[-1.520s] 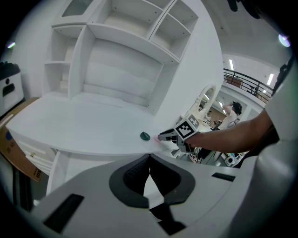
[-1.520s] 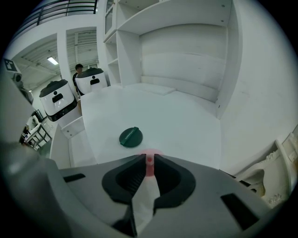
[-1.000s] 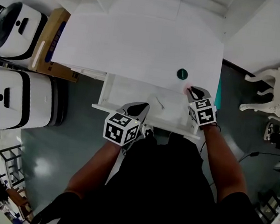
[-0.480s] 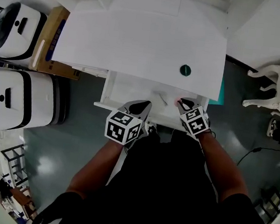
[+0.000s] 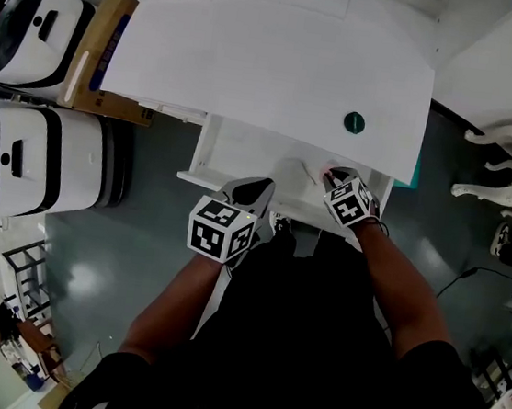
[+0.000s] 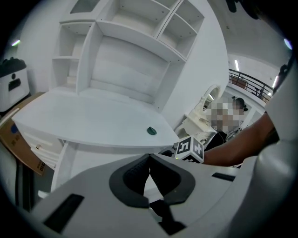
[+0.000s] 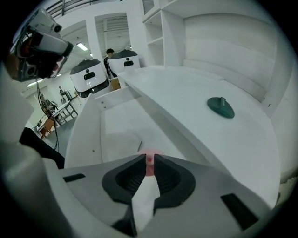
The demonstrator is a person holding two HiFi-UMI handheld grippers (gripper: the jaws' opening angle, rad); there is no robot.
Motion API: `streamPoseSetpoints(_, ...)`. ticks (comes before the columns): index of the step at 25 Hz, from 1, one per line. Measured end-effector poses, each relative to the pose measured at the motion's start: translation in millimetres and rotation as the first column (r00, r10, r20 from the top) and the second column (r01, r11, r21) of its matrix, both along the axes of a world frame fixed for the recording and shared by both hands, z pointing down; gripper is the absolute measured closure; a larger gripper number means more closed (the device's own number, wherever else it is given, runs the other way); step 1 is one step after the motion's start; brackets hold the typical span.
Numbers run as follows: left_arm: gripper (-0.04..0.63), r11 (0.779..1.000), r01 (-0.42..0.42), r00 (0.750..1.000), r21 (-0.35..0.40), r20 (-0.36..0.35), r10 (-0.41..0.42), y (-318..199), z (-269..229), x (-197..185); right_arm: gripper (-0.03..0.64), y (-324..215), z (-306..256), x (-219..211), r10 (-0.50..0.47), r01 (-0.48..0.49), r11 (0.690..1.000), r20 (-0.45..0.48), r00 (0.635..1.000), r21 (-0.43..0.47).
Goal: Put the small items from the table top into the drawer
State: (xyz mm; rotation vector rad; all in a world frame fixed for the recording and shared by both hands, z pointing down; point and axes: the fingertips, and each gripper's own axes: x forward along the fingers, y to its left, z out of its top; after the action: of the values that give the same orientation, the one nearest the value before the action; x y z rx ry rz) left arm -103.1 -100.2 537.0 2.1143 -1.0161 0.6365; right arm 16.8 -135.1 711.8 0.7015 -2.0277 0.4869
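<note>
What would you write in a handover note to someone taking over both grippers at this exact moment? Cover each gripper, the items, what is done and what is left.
Left gripper: shut, empty, near the drawer's front edge.
Right gripper: shut on the small pink item, held over the open drawer.
Dark green round item: lying on the table top, near its front right edge.
Done: drawer open, pink item picked up.
Left: release the pink item into the drawer, then fetch the green one, probably with the right gripper, which is nearer.
</note>
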Motion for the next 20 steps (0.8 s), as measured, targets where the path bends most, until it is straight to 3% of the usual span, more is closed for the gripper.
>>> streamPoseSetpoints(9,0.584,0.998,0.054,0.998,-0.028,0.025,-0.053,7.5,5.2,-22.7,0.551,-13.9,47.3,-2.2,-0.040,0.041,0.999,-0.101,0.994,0.003)
streamPoseSetpoints(20,0.584,0.997,0.072,0.997,-0.039,0.028,-0.071,6.1,7.0,-31.5,0.551,-10.0,64.5,-7.2,-0.035,0.029,0.998,-0.115,0.993,-0.056)
